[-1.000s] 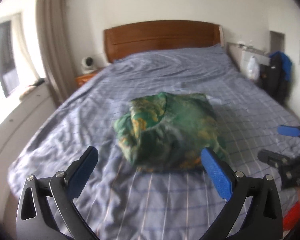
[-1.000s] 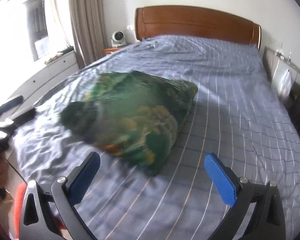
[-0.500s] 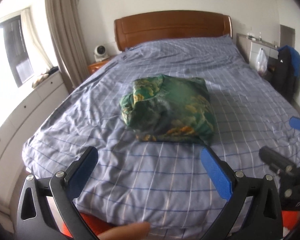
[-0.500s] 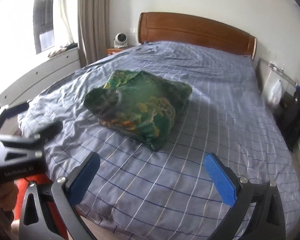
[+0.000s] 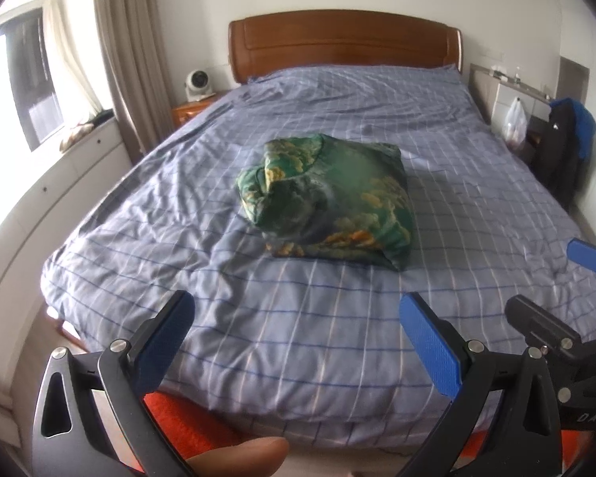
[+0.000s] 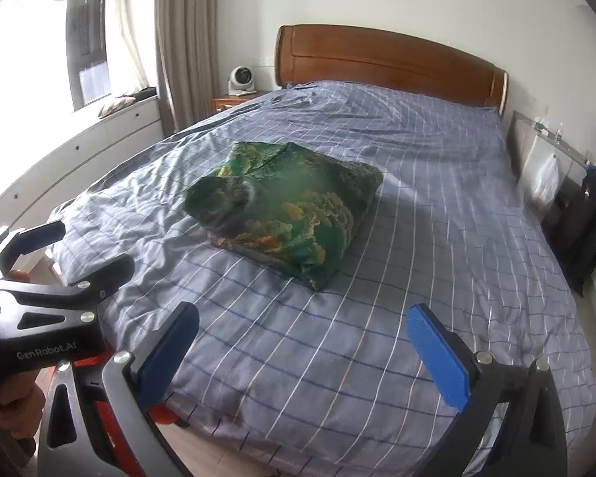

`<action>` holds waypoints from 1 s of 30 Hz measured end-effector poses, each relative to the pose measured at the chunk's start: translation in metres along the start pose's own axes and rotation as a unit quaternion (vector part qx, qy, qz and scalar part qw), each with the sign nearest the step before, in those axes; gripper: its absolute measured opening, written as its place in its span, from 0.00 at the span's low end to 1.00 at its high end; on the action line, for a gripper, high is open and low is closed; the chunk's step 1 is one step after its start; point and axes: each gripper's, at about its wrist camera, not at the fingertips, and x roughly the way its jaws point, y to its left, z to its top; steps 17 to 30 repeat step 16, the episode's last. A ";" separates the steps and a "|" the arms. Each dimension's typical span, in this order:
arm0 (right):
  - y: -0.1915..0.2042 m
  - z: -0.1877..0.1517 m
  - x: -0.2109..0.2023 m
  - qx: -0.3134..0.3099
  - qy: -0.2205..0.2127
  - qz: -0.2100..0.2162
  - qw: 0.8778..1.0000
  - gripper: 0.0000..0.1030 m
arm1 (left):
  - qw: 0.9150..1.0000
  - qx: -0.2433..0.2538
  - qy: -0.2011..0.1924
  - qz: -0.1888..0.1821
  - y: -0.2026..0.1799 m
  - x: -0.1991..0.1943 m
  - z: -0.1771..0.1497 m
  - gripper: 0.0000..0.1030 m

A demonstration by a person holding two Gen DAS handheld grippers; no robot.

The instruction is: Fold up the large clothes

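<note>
One folded garment (image 5: 329, 202) | one bed (image 5: 337, 318) | two grippers, jaws apart

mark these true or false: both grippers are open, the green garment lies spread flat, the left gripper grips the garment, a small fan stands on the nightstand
1. Both grippers are open: true. The left gripper and right gripper have jaws apart, holding nothing.
2. The green garment lies spread flat: false. It sits as a folded bundle on the bed.
3. The left gripper grips the garment: false. It hangs near the bed's foot, apart from it.
4. A small fan stands on the nightstand: true.
</note>
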 end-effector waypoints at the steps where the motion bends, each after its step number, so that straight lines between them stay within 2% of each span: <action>1: 0.001 0.000 -0.004 -0.004 0.003 0.001 1.000 1.00 | 1.000 -0.001 -0.001 0.000 0.001 -0.004 -0.001 1.00; 6: 0.004 -0.001 -0.017 -0.011 0.007 0.001 1.000 1.00 | 1.000 -0.013 -0.001 0.003 0.006 -0.008 -0.002 1.00; 15: -0.003 -0.008 -0.006 0.014 0.021 -0.002 1.000 1.00 | 1.000 -0.019 -0.006 0.005 0.005 -0.001 -0.005 1.00; 30: -0.003 -0.009 -0.006 0.015 0.021 -0.001 1.000 1.00 | 1.000 -0.019 -0.004 0.004 0.005 0.000 -0.004 1.00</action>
